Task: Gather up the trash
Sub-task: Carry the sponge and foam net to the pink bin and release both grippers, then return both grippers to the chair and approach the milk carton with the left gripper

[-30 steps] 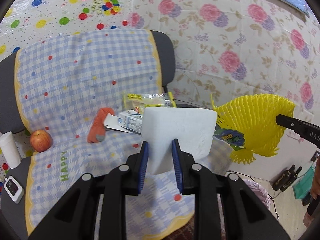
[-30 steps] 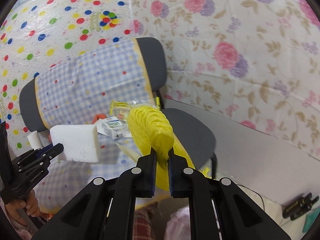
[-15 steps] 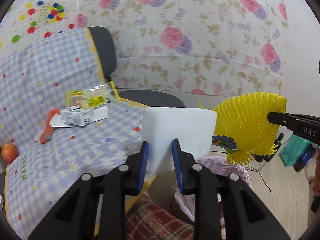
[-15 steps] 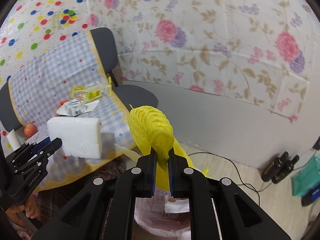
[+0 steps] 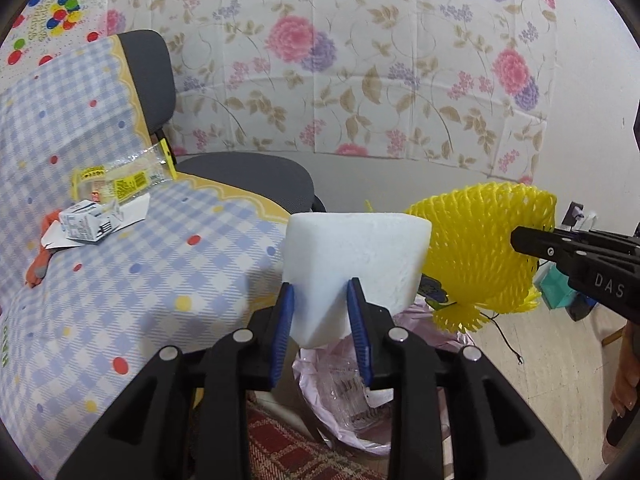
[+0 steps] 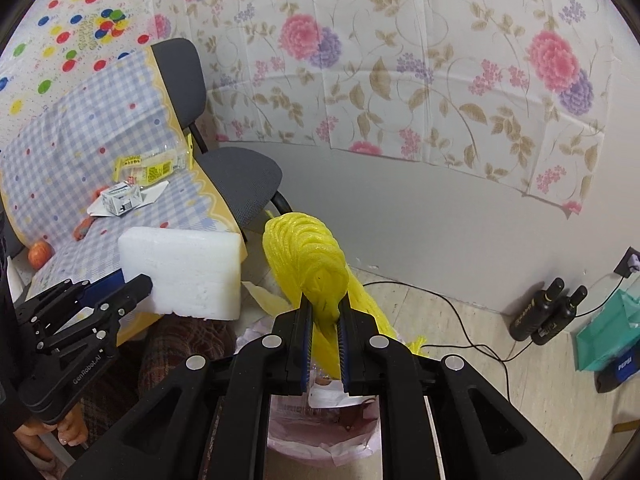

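**me:** Right below both grippers sits the bin [image 6: 320, 436], pink liner, mouth open upward. My left gripper [image 5: 320, 316] is clamped on the foam block [image 5: 356, 256], blue pads pinching its lower corner. My right gripper [image 6: 323, 324] is closed on the yellow net [image 6: 308, 256], that squishy foam mesh sleeve you get around fruit.

**other:** so which one drops first?

**me:** I'd say the net. From the right wrist view the bin's rim shows straight under the jaws, so the net hangs pretty much over the opening. The block is off to the left of it, more over the bin's near edge and the rug, so the left hand likely needs a nudge toward the right one first.

**other:** anything awkward about the shapes?

**me:** The block is rigid, grainy white styrofoam, a slab lying with its long axis sideways across the jaws. Probably wide compared to the mouth, so I'd tip it end-down. The net is floppy and light, should just fall, though it might snag on the pads.

**other:** more left?

**me:** Yeah, on the chair's checked cloth [image 5: 168, 264]: a small carton [image 5: 86, 222] and a clear wrapper [image 5: 120, 178].
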Demonstrator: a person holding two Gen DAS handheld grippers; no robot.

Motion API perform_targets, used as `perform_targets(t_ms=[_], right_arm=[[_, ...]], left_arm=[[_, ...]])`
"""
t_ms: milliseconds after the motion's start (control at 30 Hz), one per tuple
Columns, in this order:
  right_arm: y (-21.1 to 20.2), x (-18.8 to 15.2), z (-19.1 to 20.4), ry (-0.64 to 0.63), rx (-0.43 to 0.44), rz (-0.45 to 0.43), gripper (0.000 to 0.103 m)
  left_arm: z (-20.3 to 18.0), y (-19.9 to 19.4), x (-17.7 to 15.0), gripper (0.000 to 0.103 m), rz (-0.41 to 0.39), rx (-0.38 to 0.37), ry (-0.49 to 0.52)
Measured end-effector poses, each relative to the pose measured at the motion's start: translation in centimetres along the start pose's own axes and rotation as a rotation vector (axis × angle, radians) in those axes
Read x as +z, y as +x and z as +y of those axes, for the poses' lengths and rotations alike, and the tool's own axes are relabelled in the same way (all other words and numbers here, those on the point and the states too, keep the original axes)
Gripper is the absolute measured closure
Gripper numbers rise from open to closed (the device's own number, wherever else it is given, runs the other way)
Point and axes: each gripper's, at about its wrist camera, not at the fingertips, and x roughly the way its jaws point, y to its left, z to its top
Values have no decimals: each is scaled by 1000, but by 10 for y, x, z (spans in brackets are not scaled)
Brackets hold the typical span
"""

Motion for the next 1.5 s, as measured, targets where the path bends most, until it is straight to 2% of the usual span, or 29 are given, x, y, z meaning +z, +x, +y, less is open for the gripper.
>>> perform_targets(t_ms=[133,200,233,267,367,567,833,1100,1500], right_arm=[[19,-1,-3,5,10,36,88],[28,-1,-5,11,20,57,87],[31,-1,-7,16,22,65,87],[33,-1,-8,18,20,69,83],[40,-2,-9,20,30,89,63],[40,1,-8,13,1,87,43],[31,6,7,-9,25,56,43],[18,16,31,-50,67,13,43],[23,43,78,-119,164,-46,43]], left_arm=[[-5,18,0,75,41,-25,20],[-8,27,-1,66,67,-38,36],[-9,30,-1,56,79,-46,41],[-10,32,-2,52,84,-51,43],[-9,34,-4,51,95,-64,42],[14,20,0,45,64,-35,-17],[52,-9,5,43,4,56,-80],[78,-30,2,43,-24,110,-127],[125,-49,-3,34,-51,215,-209]])
